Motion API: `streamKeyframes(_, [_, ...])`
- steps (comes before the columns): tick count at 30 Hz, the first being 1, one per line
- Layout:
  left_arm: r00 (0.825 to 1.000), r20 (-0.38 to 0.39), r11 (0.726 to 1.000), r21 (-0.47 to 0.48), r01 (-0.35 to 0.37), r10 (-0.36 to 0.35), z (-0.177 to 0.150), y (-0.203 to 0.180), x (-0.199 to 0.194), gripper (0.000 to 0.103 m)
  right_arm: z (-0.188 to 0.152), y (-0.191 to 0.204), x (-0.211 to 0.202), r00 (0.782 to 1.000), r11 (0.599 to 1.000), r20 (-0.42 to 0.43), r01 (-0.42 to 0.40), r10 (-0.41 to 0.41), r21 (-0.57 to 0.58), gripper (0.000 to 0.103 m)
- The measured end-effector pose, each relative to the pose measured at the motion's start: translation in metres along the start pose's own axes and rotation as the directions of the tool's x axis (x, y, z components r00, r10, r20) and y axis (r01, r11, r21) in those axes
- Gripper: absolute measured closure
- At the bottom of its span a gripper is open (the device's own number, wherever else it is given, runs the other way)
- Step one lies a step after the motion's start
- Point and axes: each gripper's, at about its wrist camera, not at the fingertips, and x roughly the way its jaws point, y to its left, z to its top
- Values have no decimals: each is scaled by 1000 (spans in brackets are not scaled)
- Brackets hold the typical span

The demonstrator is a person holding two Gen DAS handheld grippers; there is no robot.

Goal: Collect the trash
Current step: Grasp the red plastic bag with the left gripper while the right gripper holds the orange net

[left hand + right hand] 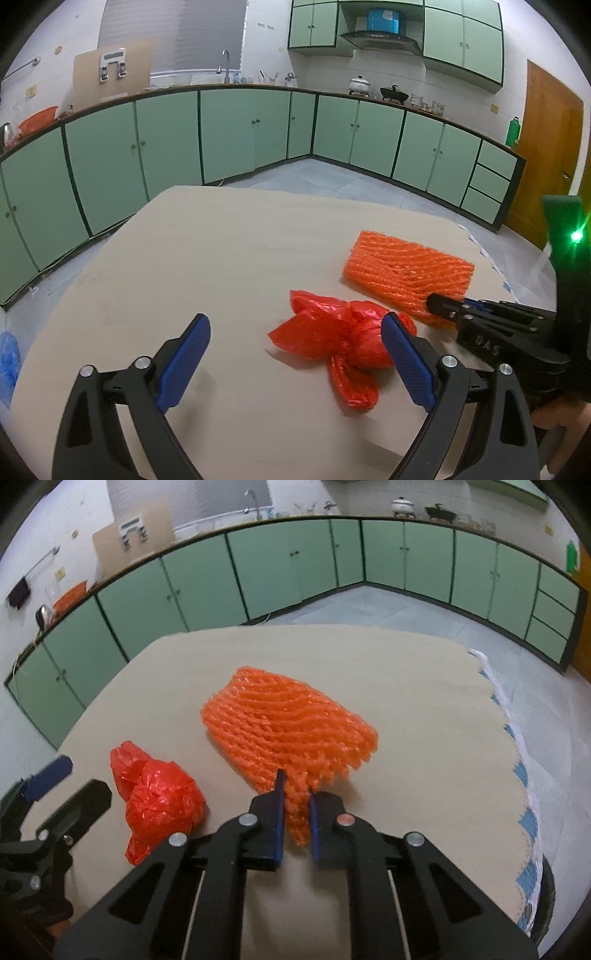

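A beige worktop (207,258) with a matte, unmarked surface fills the lower half of both views, standing in a kitchen with a pale tiled floor (332,181). Mint-green base cabinets (229,133) with dark frames run along two walls and meet in a corner, and matching wall cabinets (461,40) flank a range hood (380,38). On the cabinet top sit a faucet (226,66), a white lidded pot (359,84) and a black pan (394,94); a wooden door (546,158) stands at the right. On the worktop an orange foam net sleeve (291,731) lies flat, and just beside it to the left is a crumpled red plastic bag (159,797). The right hand-held gripper (296,812) has its blue pads pressed in on the near edge of the foam net sleeve, pinching it. The left hand-held gripper (295,354) is spread wide, hovering low over the worktop with its right finger (406,362) in front of the red plastic bag, which lies mostly between the fingers.
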Motion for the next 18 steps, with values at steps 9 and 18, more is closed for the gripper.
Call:
streamKeyframes(9, [998, -38, 999, 13, 51, -51, 2, -25, 13, 12, -21, -31, -48, 997, 998, 75, 9, -13, 56, 94])
streamKeyframes(18, [996, -70, 998, 33, 57, -55, 3, -44, 27, 65, -32, -41, -59, 996, 998, 84, 18, -23, 58, 93])
